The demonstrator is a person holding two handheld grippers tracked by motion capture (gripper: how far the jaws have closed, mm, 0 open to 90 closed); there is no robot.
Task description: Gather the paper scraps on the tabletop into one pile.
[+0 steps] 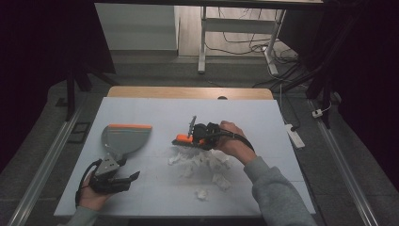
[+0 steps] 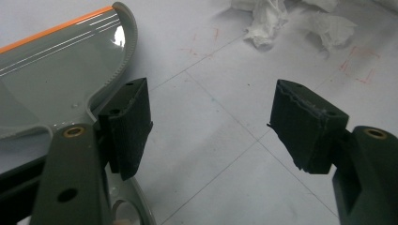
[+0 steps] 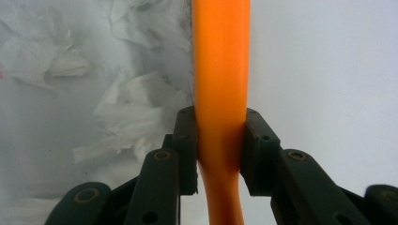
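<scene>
Glossy smooth orange plastic brush (image 3: 220,70), crumpled white paper (image 3: 126,112), shiny grey plastic dustpan (image 2: 56,79), matt table (image 2: 225,140).

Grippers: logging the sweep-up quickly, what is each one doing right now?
Left gripper: open, holding nothing, beside the dustpan.
Right gripper: closed on the orange brush, next to the crumpled paper.

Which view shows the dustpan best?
The high view: the whole dustpan lies flat on the table, orange lip facing away, handle toward the open left tool. The left tool's own view shows part of its pan and handle beside one jaw. The right tool grips the orange brush.
</scene>
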